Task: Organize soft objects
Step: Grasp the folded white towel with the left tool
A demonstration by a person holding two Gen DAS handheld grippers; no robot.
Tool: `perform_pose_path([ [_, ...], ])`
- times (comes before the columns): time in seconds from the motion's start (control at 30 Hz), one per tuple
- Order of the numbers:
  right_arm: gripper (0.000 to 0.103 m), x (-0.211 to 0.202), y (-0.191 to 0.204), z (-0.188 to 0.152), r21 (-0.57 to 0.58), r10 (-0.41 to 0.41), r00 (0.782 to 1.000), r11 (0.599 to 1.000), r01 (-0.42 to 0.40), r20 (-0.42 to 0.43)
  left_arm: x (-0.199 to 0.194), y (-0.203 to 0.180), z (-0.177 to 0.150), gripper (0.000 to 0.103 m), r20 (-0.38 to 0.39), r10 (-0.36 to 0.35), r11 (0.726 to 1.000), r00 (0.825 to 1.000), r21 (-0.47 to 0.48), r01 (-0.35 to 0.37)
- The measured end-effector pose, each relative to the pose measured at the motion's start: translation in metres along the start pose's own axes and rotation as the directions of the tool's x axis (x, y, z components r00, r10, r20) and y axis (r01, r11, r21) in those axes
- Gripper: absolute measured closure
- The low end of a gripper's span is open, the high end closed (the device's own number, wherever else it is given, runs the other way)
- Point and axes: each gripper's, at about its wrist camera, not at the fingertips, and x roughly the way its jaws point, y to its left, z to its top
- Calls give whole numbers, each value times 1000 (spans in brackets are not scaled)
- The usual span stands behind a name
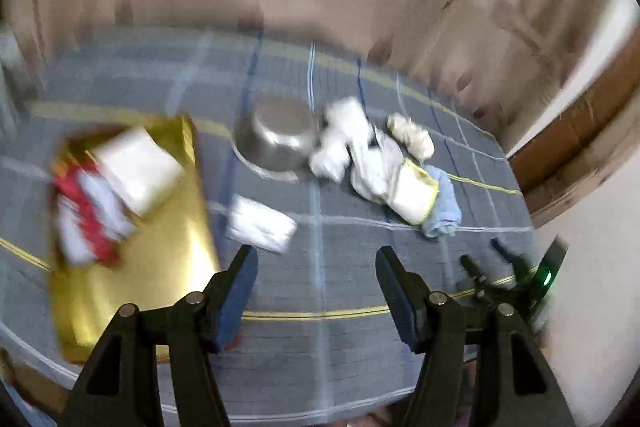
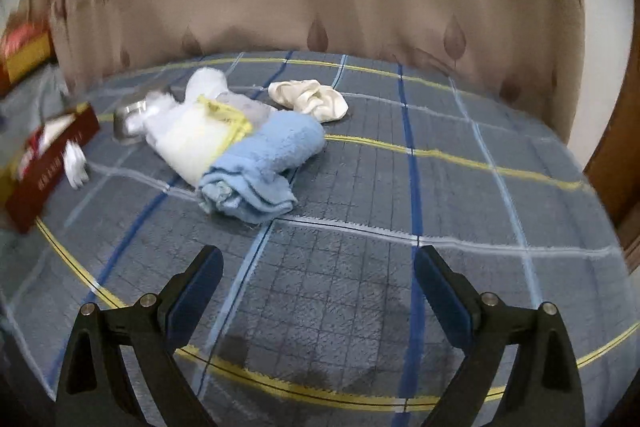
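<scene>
Judging by how things lie, you are partway through: the gold-lined box (image 1: 160, 267) already holds a folded white cloth (image 1: 138, 169) and a red-and-white item (image 1: 86, 215), while most of the soft things are still out on the plaid blanket (image 2: 360, 227). Left to sort are the rolled blue towel (image 2: 260, 167), the white cloth with yellow trim (image 2: 192, 143) touching it, the cream cloth (image 2: 308, 99) just behind, and a small white folded piece (image 1: 260, 225) just beside the box. A steel bowl (image 1: 276, 143) sits against the pile.

Your left gripper (image 1: 316, 267) and right gripper (image 2: 318, 267) both stand apart with nothing between the pads. You have open blanket in front of both; the right one's nearest target looks like the blue towel. Mind the box wall (image 2: 52, 159) at the left and the blanket's edge at the right.
</scene>
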Motion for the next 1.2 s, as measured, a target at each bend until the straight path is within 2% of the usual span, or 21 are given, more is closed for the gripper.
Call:
perform_pose_path([
  [0.03,7,0,4,1,-11,10,1000,1000,-10,7,11,4,8,40,-24,-47,997,999,-62,45],
  [0.07,7,2,11,2,-29,17,1000,999,-16,4,21,7,15,40,-37,-64,991,997,-116,60],
  [0.13,7,2,22,2,-77,24,1000,997,-24,8,38,12,24,40,-62,-51,982,997,-183,39],
  [0.23,7,-5,23,-1,-92,61,997,994,-57,44,61,16,32,40,-93,-84,956,992,-289,54],
  [0.33,7,-6,15,-2,-56,100,994,994,-97,52,74,18,33,40,-109,-33,944,994,-329,-5],
  [0.5,7,-9,11,-1,-34,134,988,991,-132,73,89,34,28,40,-140,50,897,989,-430,-106],
  [0.6,7,-11,11,-2,-42,143,986,989,-140,81,99,42,27,40,-179,107,874,978,-451,-178],
  [0.7,7,-12,9,-2,-33,151,984,988,-149,91,106,50,26,40,-197,146,852,970,-474,-224],
  [0.8,7,-13,7,-2,-22,160,982,987,-159,96,114,56,29,40,-204,177,840,963,-478,-256],
  [0.97,7,-13,5,-2,-16,169,981,986,-168,99,120,52,36,41,-188,217,846,958,-453,-280],
  [1.0,7,-13,5,-2,-14,169,980,986,-169,101,121,50,36,42,-198,231,848,953,-439,-297],
  [1.03,7,-13,4,-1,-11,170,980,985,-170,101,123,49,36,45,-210,250,847,945,-426,-319],
  [1.1,5,-13,3,-1,-2,172,980,985,-173,103,126,49,36,69,-229,293,838,928,-406,-364],
  [1.13,4,-14,2,-1,2,170,980,985,-171,106,125,50,36,75,-230,297,838,927,-403,-368],
  [1.17,4,-14,2,-1,4,170,980,985,-171,107,124,53,35,94,-227,288,841,930,-405,-359],
  [1.2,4,-14,2,-2,5,170,980,985,-171,107,125,55,34,96,-225,255,847,940,-416,-329],
])
